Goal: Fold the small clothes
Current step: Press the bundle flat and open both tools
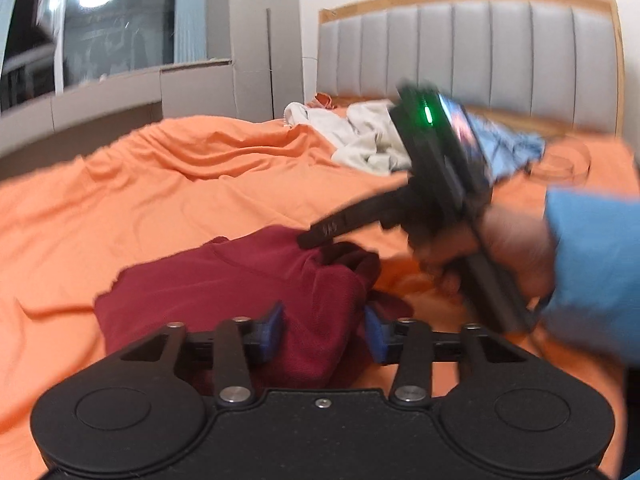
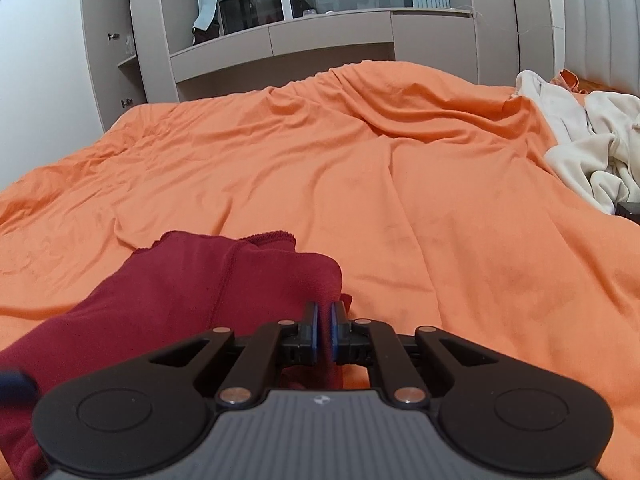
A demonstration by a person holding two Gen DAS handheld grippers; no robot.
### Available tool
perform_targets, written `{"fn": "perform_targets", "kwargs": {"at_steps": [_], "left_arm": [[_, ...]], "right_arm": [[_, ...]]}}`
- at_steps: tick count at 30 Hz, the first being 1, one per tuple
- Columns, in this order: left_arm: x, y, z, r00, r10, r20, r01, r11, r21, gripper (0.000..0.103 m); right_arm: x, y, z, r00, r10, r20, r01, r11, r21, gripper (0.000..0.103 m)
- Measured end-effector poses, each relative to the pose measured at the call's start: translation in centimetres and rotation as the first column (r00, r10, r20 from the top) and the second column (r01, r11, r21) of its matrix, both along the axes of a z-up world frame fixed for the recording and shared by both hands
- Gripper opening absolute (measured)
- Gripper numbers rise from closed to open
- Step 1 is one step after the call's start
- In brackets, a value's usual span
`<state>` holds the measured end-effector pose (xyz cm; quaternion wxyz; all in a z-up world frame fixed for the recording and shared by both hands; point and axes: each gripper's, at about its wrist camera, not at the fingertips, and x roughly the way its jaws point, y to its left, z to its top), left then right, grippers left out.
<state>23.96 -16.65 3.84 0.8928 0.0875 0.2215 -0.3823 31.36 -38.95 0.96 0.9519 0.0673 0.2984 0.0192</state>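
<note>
Dark red garment (image 1: 224,280) is lying bunched on the orange bedsheet (image 1: 180,184), near edge of bed, partly folded over itself. Judged light, limp knit, no stiffness: it will drape and sag from any hold, and is unlikely to slip from rubbery pads, but folds won't be kept unless pressed flat. Best taken at hems or corners; a stitched seam and a ribbed edge are seen in the right wrist view and would give a firmer bite than mid-panel cloth. Left gripper (image 1: 324,332): fingers spread, cloth lying between the blue pads (image 1: 274,320) but not pressed, so it is released. Right gripper (image 2: 325,330): fingers clenched almost together on a thin pinch of the red cloth at its right-hand edge; in the left wrist view its tip is seen resting on the raised fold. A pile of cream clothes (image 1: 360,136) and something blue lie farther up by the grey headboard (image 1: 480,48), well apart. Writing: small embossed marks on the right gripper's finger, blurred, not readable; a small logo on its body, unreadable. No garment label seen.
</note>
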Motion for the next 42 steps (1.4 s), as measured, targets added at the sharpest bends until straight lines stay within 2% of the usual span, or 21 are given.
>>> {"fn": "perform_targets", "kwargs": {"at_steps": [2, 5, 6, 7, 8, 10, 12, 14, 15, 17, 19, 22, 23, 25, 29, 30, 34, 42], "left_arm": [[0.6, 1.0, 0.6, 0.998, 0.021, -0.052, -0.025, 0.997, -0.071, 0.073], [1.7, 2.6, 1.4, 0.990, 0.083, -0.115, -0.099, 0.985, -0.142, 0.084], [2.1, 3.1, 1.6, 0.984, 0.115, -0.133, -0.135, 0.978, -0.157, 0.090], [2.6, 3.8, 1.8, 0.976, 0.156, -0.154, -0.182, 0.969, -0.168, 0.093], [3.2, 4.3, 1.9, 0.965, 0.197, -0.173, -0.227, 0.958, -0.173, 0.099], [4.4, 5.6, 1.7, 0.932, 0.289, -0.218, -0.328, 0.929, -0.172, 0.100], [5.6, 6.8, 1.4, 0.889, 0.370, -0.269, -0.420, 0.893, -0.159, 0.101], [6.5, 8.0, 1.0, 0.843, 0.435, -0.316, -0.496, 0.856, -0.147, 0.101], [6.9, 8.5, 0.9, 0.833, 0.439, -0.336, -0.506, 0.850, -0.146, 0.102], [7.4, 9.2, 0.5, 0.810, 0.461, -0.364, -0.537, 0.832, -0.141, 0.102], [7.5, 9.5, 0.2, 0.798, 0.466, -0.382, -0.547, 0.827, -0.133, 0.102], [7.2, 9.6, -0.3, 0.803, 0.452, -0.388, -0.529, 0.841, -0.114, 0.102], [7.1, 9.6, -0.6, 0.806, 0.447, -0.388, -0.520, 0.848, -0.103, 0.102], [6.9, 9.6, -1.2, 0.810, 0.442, -0.385, -0.507, 0.858, -0.084, 0.102], [6.5, 9.6, -2.8, 0.813, 0.434, -0.388, -0.487, 0.872, -0.044, 0.103], [6.5, 9.6, -3.3, 0.812, 0.435, -0.389, -0.485, 0.874, -0.035, 0.103], [6.4, 10.4, -4.2, 0.803, 0.424, -0.420, -0.491, 0.869, -0.062, 0.103], [6.1, 9.9, -4.3, 0.806, 0.432, -0.405, -0.495, 0.867, -0.061, 0.103]], "right_arm": [[0.0, 0.0, 0.1, 1.000, -0.006, -0.003, 0.006, 1.000, -0.005, 0.015], [-0.5, -0.2, 0.7, 1.000, -0.021, 0.008, 0.021, 1.000, -0.010, 0.045], [-0.8, -0.2, 1.1, 1.000, -0.023, 0.017, 0.023, 1.000, -0.012, 0.060], [-1.1, -0.3, 1.4, 0.999, -0.025, 0.026, 0.026, 1.000, -0.014, 0.069], [-1.5, -0.3, 1.8, 0.999, -0.026, 0.036, 0.026, 1.000, -0.012, 0.072], [-2.5, -0.3, 2.6, 0.999, -0.005, 0.053, 0.004, 1.000, 0.009, 0.083], [-3.5, 0.0, 3.4, 0.997, 0.036, 0.068, -0.038, 0.999, 0.034, 0.094], [-4.4, 0.6, 4.0, 0.992, 0.107, 0.072, -0.110, 0.993, 0.048, 0.100], [-4.7, 1.1, 4.3, 0.987, 0.143, 0.073, -0.147, 0.988, 0.046, 0.103], [-5.3, 2.4, 4.6, 0.974, 0.217, 0.073, -0.218, 0.976, 0.005, 0.103], [-5.4, 3.8, 4.3, 0.969, 0.244, 0.039, -0.241, 0.968, -0.075, 0.103], [-4.9, 5.0, 2.8, 0.968, 0.246, -0.048, -0.250, 0.951, -0.181, 0.103], [-4.6, 5.1, 1.7, 0.966, 0.238, -0.102, -0.255, 0.944, -0.209, 0.103], [-4.5, 4.9, 1.2, 0.963, 0.240, -0.119, -0.260, 0.944, -0.201, 0.103], [-4.1, 3.7, 0.3, 0.956, 0.248, -0.154, -0.266, 0.958, -0.108, 0.103], [-4.1, 3.7, 0.3, 0.956, 0.248, -0.154, -0.266, 0.958, -0.108, 0.103], [-4.0, 2.5, 1.1, 0.952, 0.273, -0.142, -0.283, 0.957, -0.057, 0.103], [-4.5, 0.3, 2.6, 0.964, 0.250, -0.087, -0.255, 0.966, -0.047, 0.103]]}}
